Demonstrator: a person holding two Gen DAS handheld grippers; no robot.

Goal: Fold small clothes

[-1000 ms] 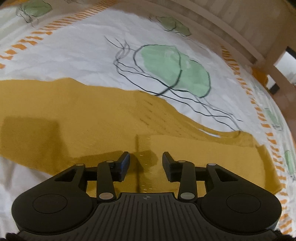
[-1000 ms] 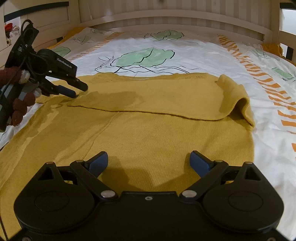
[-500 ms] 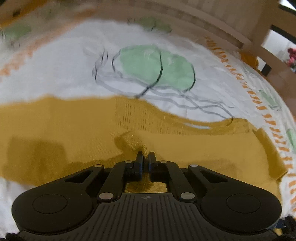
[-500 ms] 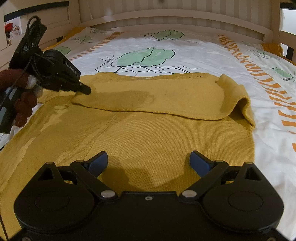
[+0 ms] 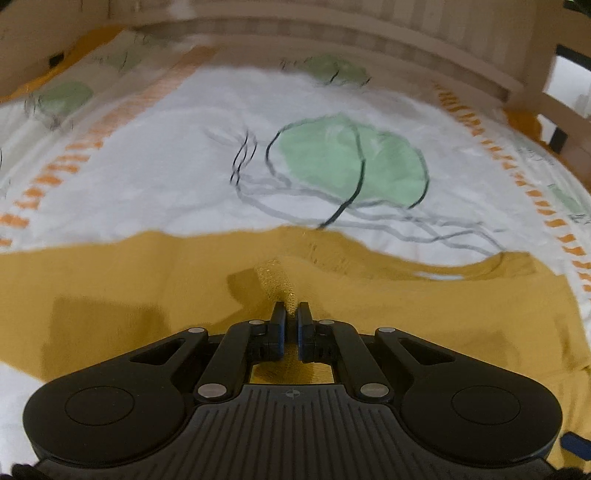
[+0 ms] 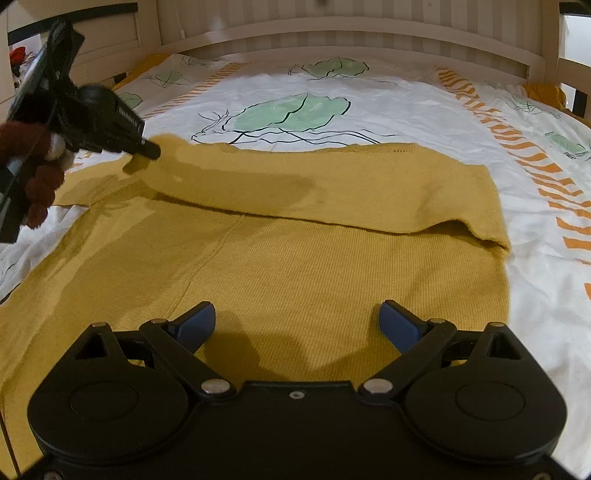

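Observation:
A mustard yellow knit sweater point(image 6: 295, 266) lies spread on the bed, its far part folded over toward me as a band point(image 6: 332, 188). My left gripper point(image 5: 290, 314) is shut on a pinch of the sweater's fabric point(image 5: 277, 280) and lifts it off the bed. In the right wrist view the left gripper point(image 6: 147, 149) holds the band's left corner raised. My right gripper point(image 6: 297, 321) is open and empty, low over the sweater's near part.
The bed has a white sheet point(image 6: 369, 110) with green leaf prints and orange stripes. A wooden slatted headboard point(image 6: 351, 33) runs across the back. A wooden rail point(image 5: 554, 99) stands at the right.
My left gripper went from open to shut on the sweater's folded edge and has lifted it up and away. My right gripper has stayed open and still.

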